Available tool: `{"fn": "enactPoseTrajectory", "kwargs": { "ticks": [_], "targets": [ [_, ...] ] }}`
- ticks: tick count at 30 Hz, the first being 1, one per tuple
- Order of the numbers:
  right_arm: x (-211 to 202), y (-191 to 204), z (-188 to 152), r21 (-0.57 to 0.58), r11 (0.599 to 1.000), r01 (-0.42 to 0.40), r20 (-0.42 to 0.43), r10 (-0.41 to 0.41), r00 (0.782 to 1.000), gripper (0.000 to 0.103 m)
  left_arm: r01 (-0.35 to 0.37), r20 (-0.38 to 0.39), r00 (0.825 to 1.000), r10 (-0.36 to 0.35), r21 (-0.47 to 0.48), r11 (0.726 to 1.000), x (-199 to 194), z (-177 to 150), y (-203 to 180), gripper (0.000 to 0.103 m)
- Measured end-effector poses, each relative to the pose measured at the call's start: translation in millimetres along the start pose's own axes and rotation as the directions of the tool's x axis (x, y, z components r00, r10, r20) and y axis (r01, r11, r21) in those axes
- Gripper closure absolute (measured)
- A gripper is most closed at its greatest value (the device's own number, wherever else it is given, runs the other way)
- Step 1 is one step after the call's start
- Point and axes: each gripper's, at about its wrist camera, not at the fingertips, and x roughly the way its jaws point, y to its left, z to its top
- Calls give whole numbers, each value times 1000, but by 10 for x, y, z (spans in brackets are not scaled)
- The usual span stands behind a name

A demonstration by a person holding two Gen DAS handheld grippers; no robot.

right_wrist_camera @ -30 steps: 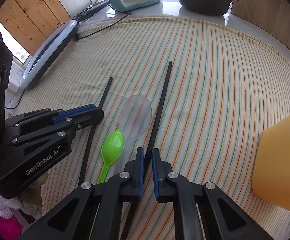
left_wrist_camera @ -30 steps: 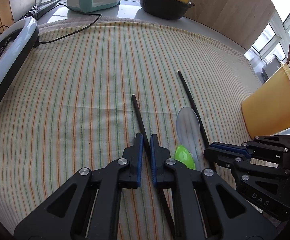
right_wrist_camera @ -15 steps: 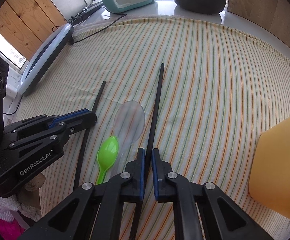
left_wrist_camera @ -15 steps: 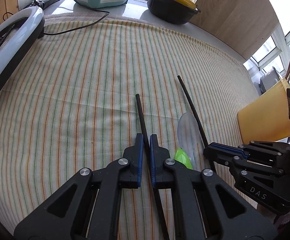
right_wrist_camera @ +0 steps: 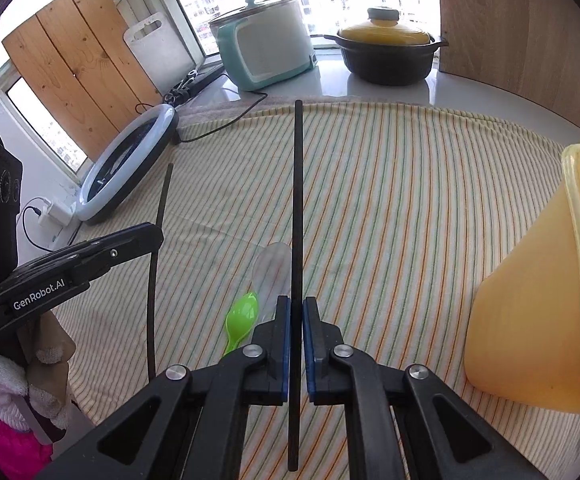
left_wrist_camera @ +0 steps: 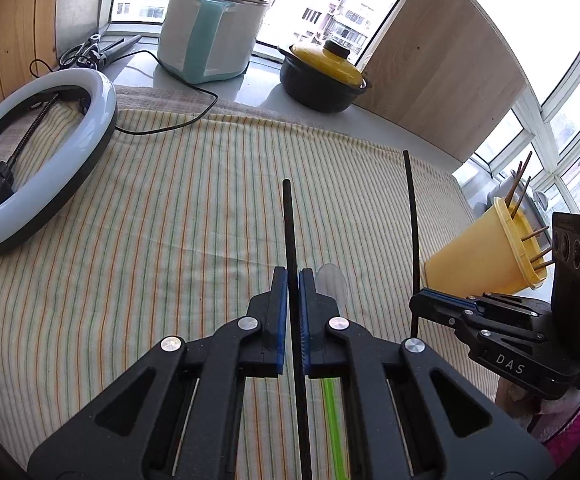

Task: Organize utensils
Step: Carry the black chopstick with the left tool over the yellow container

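Note:
My left gripper point(left_wrist_camera: 293, 276) is shut on a black chopstick point(left_wrist_camera: 288, 224) and holds it lifted off the striped cloth, tip pointing away. My right gripper point(right_wrist_camera: 296, 304) is shut on a second black chopstick point(right_wrist_camera: 298, 184), also raised; it shows in the left wrist view point(left_wrist_camera: 411, 216) too. A clear plastic spoon point(right_wrist_camera: 270, 270) and a green spoon point(right_wrist_camera: 242, 316) lie on the cloth between the grippers. A yellow utensil cup point(left_wrist_camera: 485, 252) holding several wooden sticks stands tilted at the right; it also shows in the right wrist view point(right_wrist_camera: 537, 320).
A ring light point(left_wrist_camera: 38, 172) lies on the cloth at the left with its cable. A teal-and-white rice cooker point(left_wrist_camera: 210, 36) and a black pot with yellow lid point(left_wrist_camera: 321, 80) stand behind the cloth by the window. A wooden board point(left_wrist_camera: 445, 80) leans at the back right.
Both grippers have risen with their chopsticks, lifting them off the cloth and tilting them up. The two spoons have stayed where they were.

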Motion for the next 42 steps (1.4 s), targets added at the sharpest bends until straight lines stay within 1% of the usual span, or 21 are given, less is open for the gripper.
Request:
{"fn": "enactPoseTrajectory", "kwargs": {
  "ticks": [6, 14, 18, 23, 34, 42],
  "targets": [
    [-283, 59, -10, -46, 999, 16, 98, -11, 995, 100, 11, 62, 998, -13, 36, 999, -247, 59, -129, 100],
    [-599, -2, 31, -43, 999, 16, 188, -7, 982, 100, 19, 138, 990, -30, 80, 997, -550, 135, -328, 100],
    [-748, -27, 47, -38, 999, 20, 232, -11, 973, 100, 28, 165, 985, -44, 95, 995, -660, 173, -425, 100],
    [-940, -104, 78, -16, 1000, 4, 281, 1, 960, 100, 48, 193, 979, -70, 120, 992, -782, 222, -557, 100],
    [-1378, -287, 108, 22, 999, -29, 362, 19, 932, 100, 95, 248, 959, -137, 176, 980, -1032, 295, -928, 100],
    [-1750, -495, 122, 64, 998, -15, 433, -14, 901, 100, 151, 272, 941, -203, 201, 968, -1147, 406, -1142, 100]
  ]
}}
